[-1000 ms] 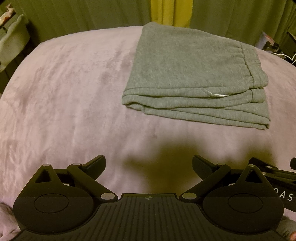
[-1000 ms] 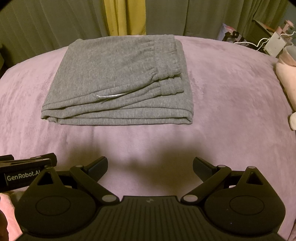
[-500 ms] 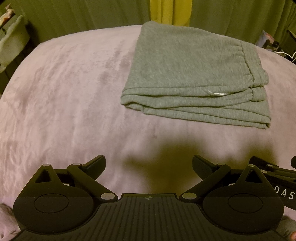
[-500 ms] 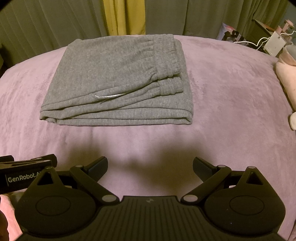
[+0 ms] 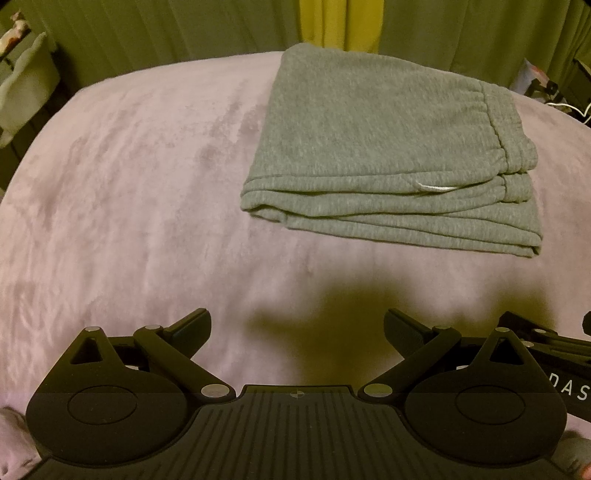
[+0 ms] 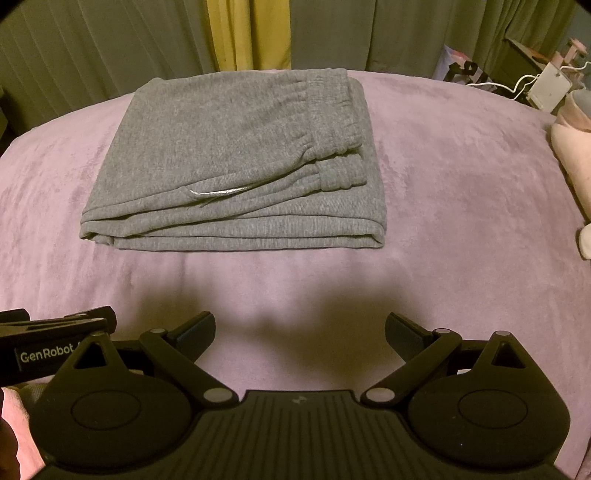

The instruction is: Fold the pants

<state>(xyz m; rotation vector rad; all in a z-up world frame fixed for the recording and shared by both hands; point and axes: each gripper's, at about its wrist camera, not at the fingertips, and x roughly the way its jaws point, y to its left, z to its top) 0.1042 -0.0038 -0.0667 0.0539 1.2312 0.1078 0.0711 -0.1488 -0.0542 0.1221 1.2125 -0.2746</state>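
1. At the far left of the left wrist view, a pale bin (image 5: 27,88) stands off the edge of the bed, in front of green curtains (image 5: 147,33).
2. Across the middle, a pink plush blanket (image 5: 129,184) covers the bed and carries everything else.
3. Low in that view the left tool (image 5: 297,326) hangs over the blanket with its two fingers spread wide and nothing between them; its shadow falls on the plush just ahead.
4. Up and to the right lie the grey pants (image 5: 373,140), folded into a flat stack of several layers, resting on the blanket well apart from the tool.
5. A white drawstring (image 5: 436,188) peeks out along the near folded edge, and the gathered waistband (image 5: 506,129) sits at the stack's right side.
6. Seen from the right wrist, the pants (image 6: 229,155) lie centre-left on the blanket (image 6: 461,184), with the drawstring (image 6: 218,192) at the front fold.
7. A yellow curtain strip (image 6: 247,33) hangs behind them.
8. Nearer the camera, the right tool (image 6: 300,328) is likewise spread wide and empty, clear of the cloth.
9. Far right, a white charger with cables (image 6: 546,88) and a pink pillow (image 6: 572,155) sit at the bed's edge.
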